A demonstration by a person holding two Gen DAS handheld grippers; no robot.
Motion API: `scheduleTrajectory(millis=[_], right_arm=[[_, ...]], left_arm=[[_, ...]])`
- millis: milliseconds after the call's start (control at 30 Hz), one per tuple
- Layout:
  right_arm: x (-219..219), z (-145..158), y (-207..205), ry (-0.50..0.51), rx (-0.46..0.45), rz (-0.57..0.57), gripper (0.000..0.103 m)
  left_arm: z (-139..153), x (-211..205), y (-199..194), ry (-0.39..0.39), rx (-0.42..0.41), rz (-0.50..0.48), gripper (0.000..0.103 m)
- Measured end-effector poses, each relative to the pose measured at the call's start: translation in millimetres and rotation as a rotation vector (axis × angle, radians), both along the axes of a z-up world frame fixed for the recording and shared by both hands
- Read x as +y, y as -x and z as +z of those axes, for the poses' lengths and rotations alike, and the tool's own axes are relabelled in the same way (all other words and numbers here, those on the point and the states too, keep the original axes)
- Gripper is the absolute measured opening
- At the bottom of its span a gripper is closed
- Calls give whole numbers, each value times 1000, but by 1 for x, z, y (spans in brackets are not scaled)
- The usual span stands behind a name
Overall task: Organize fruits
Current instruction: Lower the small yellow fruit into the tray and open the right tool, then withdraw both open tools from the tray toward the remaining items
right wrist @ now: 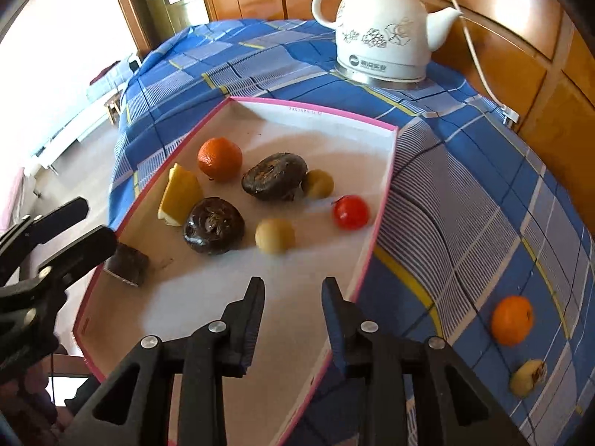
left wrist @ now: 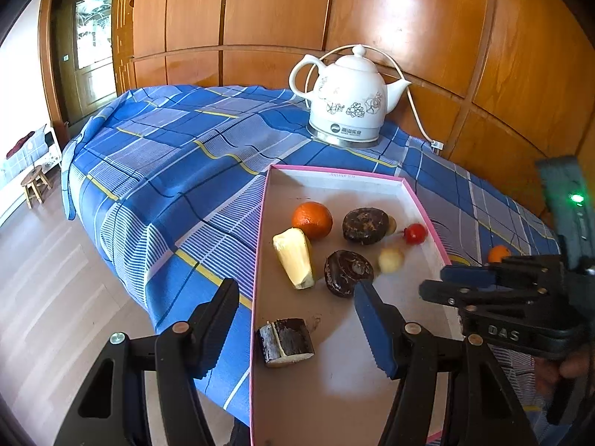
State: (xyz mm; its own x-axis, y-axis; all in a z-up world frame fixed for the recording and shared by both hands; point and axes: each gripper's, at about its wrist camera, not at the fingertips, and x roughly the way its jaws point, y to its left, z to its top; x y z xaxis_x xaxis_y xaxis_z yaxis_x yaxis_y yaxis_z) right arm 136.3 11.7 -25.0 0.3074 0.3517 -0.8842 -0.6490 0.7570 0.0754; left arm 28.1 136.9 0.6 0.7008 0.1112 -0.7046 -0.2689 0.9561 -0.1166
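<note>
A pink-rimmed box (right wrist: 383, 193) on the checked cloth holds an orange (right wrist: 219, 158), a yellow wedge (right wrist: 178, 195), two dark brown round fruits (right wrist: 275, 180) (right wrist: 214, 225), a red cherry-sized fruit (right wrist: 350, 212), two small pale fruits (right wrist: 275, 235) (right wrist: 317, 183) and a dark block (left wrist: 286, 342). My right gripper (right wrist: 293, 282) hovers over the box's near right part, its jaws slightly apart with nothing between them. My left gripper (left wrist: 296, 284) stands open astride the box's left wall, with the dark block between its fingers but untouched. A second orange (right wrist: 512, 319) and a pale fruit (right wrist: 528, 377) lie outside on the cloth.
A white ceramic kettle (left wrist: 347, 98) with a cord stands behind the box against the wood-panelled wall. The table's left edge (left wrist: 111, 230) drops to the floor, where a small stool (left wrist: 35, 182) stands. Bare cloth (left wrist: 178, 156) lies left of the box.
</note>
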Motion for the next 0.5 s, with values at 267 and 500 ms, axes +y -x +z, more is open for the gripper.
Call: scheduleTrajectory(millis=[267, 500], right_arm=[[-14, 9, 17, -42, -20, -43, 32], [-15, 14, 35, -50, -39, -36, 33]], left_arm=[[3, -7, 3, -11, -5, -15, 65], [6, -13, 7, -23, -12, -30, 65]])
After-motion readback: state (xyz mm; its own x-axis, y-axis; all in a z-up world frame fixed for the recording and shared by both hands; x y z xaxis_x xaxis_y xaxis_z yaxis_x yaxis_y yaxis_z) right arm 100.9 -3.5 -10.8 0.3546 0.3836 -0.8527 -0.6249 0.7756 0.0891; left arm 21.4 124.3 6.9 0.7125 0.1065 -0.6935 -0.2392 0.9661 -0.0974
